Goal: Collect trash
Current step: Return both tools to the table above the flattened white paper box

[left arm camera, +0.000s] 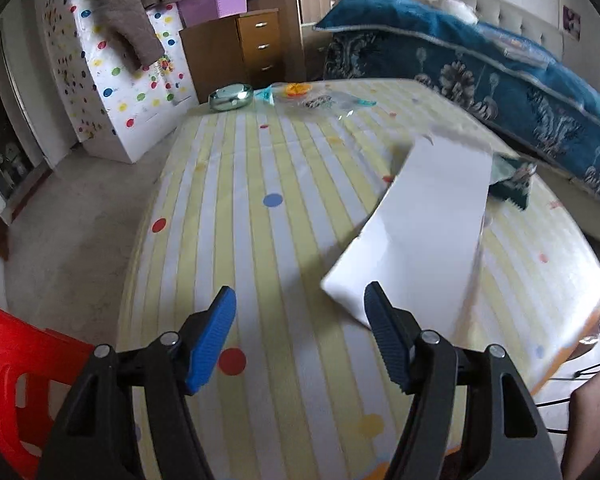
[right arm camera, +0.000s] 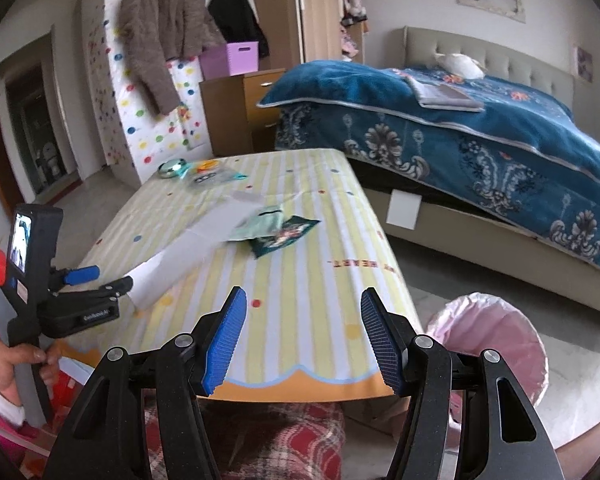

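Observation:
A long white paper sheet lies on the striped table; it also shows in the right wrist view. My left gripper is open, its right finger at the sheet's near edge; in the right wrist view it sits at the sheet's near end. A dark green snack wrapper and a pale green wrapper lie past the sheet. More plastic wrappers lie at the far end. My right gripper is open and empty above the table's near edge.
A bin with a pink liner stands on the floor right of the table. A green shiny round object sits at the far table corner. A red plastic stool is at the left. A bed with a blue blanket is on the right.

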### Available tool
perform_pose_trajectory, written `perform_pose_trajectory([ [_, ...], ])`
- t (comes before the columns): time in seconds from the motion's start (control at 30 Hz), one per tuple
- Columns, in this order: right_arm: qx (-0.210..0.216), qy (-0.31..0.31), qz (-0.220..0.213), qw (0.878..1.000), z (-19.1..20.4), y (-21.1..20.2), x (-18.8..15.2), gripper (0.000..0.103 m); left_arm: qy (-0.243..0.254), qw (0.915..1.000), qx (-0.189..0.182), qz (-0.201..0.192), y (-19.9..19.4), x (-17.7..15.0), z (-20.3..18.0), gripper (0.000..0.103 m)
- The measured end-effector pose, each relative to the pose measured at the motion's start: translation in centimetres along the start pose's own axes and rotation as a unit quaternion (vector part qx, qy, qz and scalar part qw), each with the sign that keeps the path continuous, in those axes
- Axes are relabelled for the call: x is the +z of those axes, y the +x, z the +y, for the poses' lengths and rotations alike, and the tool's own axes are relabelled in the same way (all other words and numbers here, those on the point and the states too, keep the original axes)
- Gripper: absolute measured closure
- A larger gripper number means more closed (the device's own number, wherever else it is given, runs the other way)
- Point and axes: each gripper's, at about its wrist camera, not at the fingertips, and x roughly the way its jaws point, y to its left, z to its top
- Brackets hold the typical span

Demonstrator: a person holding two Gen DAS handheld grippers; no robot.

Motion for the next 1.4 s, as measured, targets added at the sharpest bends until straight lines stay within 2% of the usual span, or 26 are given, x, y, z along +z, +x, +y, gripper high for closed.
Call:
perform_pose_trajectory([
  [0.07,0.005,-0.003,-0.002,1.0,0.4,0.2,0.0,0.043,-0.004,0.9994,-0.03,-0.017,-0.8,0.2,-0.2,0.027],
  [0.17,0.009,-0.005,-0.001,1.0,0.6,0.3,0.0,0.042,0.02,0.9963,-0.072,-0.043,-1.6,0.9,-1.9,0.006],
  [0.23,0.011,-0.003,0.003,1.0,0.4,0.6,0.0,0.042,0.056,0.9942,-0.078,-0.049,-1.4,1.4,-3.5,0.007],
  [0.33,0.009,0.0,0.005,1.0,0.1,0.7,0.0,0.036,0.111,0.9915,-0.057,-0.038,0.0,1.6,-5.5,0.007],
  [0.43,0.009,0.003,0.008,1.0,-0.1,0.9,0.0,0.032,0.128,0.9902,-0.053,-0.021,1.7,2.1,-6.1,0.007],
  [0.57,0.008,0.01,0.016,1.0,-0.7,1.5,-0.1,0.03,0.126,0.9897,-0.068,0.002,3.5,2.5,-5.6,0.006],
  [0.73,0.012,0.014,0.019,1.0,-1.3,1.9,-0.2,0.03,0.108,0.9869,-0.118,0.021,4.4,3.0,-5.0,0.007],
  [1.1,0.02,0.006,0.019,1.0,-0.9,1.8,-0.5,0.03,0.154,0.9764,-0.15,0.024,3.2,1.7,-6.9,0.007],
  [1.27,0.02,0.001,0.014,1.0,-0.6,1.5,-0.4,0.03,0.124,0.9793,-0.157,0.031,2.5,1.3,-6.7,0.007],
  [1.4,0.02,0.0,0.013,1.0,-0.6,1.3,-0.4,0.03,0.108,0.9846,-0.137,0.015,1.6,0.9,-6.9,0.007],
])
